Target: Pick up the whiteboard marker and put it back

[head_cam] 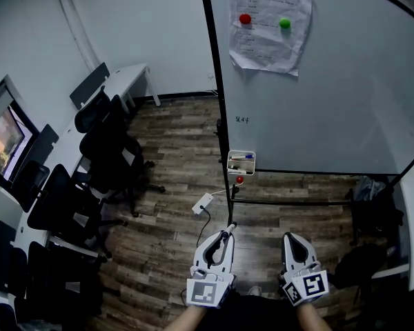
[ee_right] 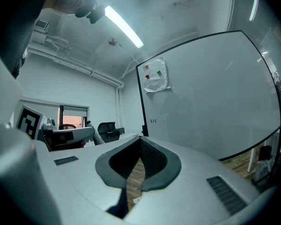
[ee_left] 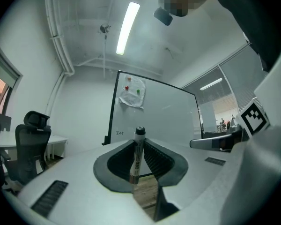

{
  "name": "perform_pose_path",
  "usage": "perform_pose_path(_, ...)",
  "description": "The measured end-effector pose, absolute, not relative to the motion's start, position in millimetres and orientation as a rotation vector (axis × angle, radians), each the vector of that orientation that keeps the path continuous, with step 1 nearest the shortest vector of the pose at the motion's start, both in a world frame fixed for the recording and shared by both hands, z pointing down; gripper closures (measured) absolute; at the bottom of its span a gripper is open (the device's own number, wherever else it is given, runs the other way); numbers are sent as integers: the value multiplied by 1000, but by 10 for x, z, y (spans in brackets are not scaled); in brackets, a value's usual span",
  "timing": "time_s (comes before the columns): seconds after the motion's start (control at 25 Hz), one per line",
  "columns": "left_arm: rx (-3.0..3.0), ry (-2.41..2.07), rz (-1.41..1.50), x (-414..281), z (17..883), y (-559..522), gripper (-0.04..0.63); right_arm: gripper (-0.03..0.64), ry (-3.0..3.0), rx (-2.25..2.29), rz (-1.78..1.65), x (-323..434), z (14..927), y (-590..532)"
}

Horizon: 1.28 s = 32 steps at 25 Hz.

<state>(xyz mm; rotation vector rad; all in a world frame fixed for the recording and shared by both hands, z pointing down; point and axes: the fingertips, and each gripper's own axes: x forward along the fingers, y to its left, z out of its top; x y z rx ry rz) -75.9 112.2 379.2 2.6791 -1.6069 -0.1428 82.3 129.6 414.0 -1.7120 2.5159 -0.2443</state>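
Observation:
A whiteboard marker (ee_left: 137,154) with a white barrel and a black cap stands upright between the jaws of my left gripper (ee_left: 139,142), which is shut on it. In the head view the left gripper (head_cam: 227,234) is low in the middle, and the marker's end (head_cam: 231,227) pokes out past its fingers. My right gripper (head_cam: 290,237) is beside it on the right, with its jaws together and nothing between them (ee_right: 141,139). Ahead stands the whiteboard (head_cam: 331,81), with a small marker tray (head_cam: 250,169) on its left edge holding other markers.
A sheet of paper (head_cam: 269,23) is pinned high on the whiteboard by coloured magnets. Black office chairs (head_cam: 110,150) and a white desk (head_cam: 127,78) line the left side. A white power strip (head_cam: 203,203) lies on the wooden floor before the board's frame.

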Motion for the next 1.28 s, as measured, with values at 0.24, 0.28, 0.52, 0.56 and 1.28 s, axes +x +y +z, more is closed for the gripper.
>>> perform_pose_path(0.24, 2672, -1604, -164, -788, 3784, 1107, 522, 604, 2528, -1704, -246, 789, 4152, 1283)
perform_pose_path(0.28, 2671, -1602, -165, -799, 3788, 1111, 522, 604, 2530, -1704, -247, 782, 4158, 1287)
perform_pose_path(0.52, 2658, -1596, -150, -884, 3824, 1093, 522, 604, 2536, -1720, -251, 749, 4175, 1281)
perform_pose_path(0.56, 2657, -1598, -141, -898, 3828, 1082, 522, 604, 2536, -1722, -251, 740, 4178, 1276)
perform_pose_path(1.28, 2696, -1496, -157, -1198, 3890, 844, 522, 604, 2513, -1789, -238, 343, 4189, 1089)
